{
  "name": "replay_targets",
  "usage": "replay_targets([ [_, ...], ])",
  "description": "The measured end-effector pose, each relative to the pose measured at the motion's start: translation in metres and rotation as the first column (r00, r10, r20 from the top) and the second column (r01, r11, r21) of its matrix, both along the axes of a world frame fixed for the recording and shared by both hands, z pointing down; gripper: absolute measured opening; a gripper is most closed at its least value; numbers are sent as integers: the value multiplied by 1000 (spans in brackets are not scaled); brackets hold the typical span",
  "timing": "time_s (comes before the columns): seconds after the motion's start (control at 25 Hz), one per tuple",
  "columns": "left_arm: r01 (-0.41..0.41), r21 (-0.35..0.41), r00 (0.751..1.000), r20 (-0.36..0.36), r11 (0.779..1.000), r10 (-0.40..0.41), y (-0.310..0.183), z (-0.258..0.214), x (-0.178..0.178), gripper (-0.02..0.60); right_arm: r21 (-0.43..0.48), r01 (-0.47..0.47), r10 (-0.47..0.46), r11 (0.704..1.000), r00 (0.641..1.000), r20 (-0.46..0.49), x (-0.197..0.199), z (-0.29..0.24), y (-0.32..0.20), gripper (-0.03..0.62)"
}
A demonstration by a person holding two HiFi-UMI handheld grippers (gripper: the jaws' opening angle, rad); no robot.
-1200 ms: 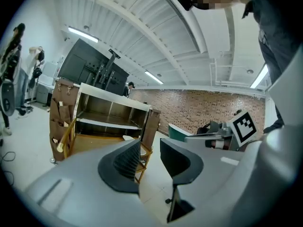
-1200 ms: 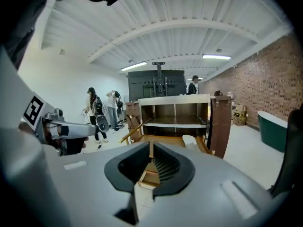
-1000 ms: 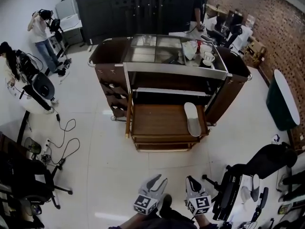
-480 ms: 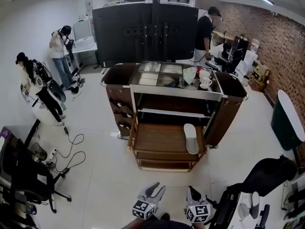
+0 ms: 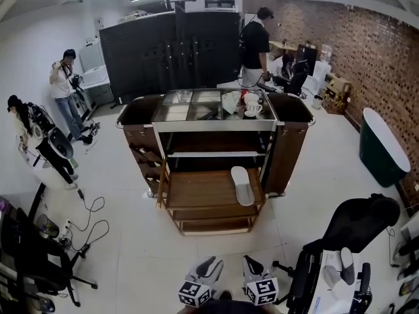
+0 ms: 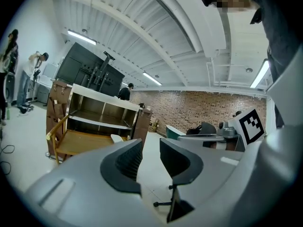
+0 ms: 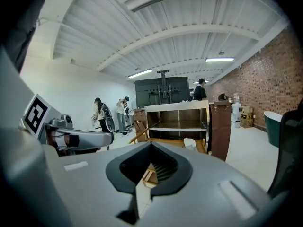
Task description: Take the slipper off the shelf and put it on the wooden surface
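A white slipper lies on the right side of the wooden surface at the bottom of a brown service cart. The metal shelf above it holds nothing I can see. Both grippers hang low at the bottom edge of the head view, far from the cart. My left gripper is open, with a bare gap between its dark pads. My right gripper is shut, its jaws meeting with nothing between them. The slipper shows small in both gripper views.
Cups and cloths sit on the cart top. A black office chair stands close on my right, with a dark green tub by the brick wall. Cables trail over the floor at left. Two people stand at left, one behind the cart.
The head view has tilted up and drifted, so the cart sits further left and the grippers lower in the picture. The slipper stays on the wooden surface.
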State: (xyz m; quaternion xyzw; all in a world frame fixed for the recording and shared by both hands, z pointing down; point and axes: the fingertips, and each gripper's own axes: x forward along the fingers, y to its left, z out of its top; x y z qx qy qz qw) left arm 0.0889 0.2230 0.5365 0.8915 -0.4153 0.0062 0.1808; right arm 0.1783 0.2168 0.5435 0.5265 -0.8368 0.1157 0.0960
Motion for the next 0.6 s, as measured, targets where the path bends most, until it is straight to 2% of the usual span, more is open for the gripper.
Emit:
replay_targets([
  [0.28,-25,-2,1000,0,1000,25,9,2,16,132,3,7,-7,1000,1000,-5,9,-1,17,0],
  [0.6,-12,-5,1000,-9,1000,11,19,9,27,132,21,11,-11,1000,1000,-11,18,0,19,0],
])
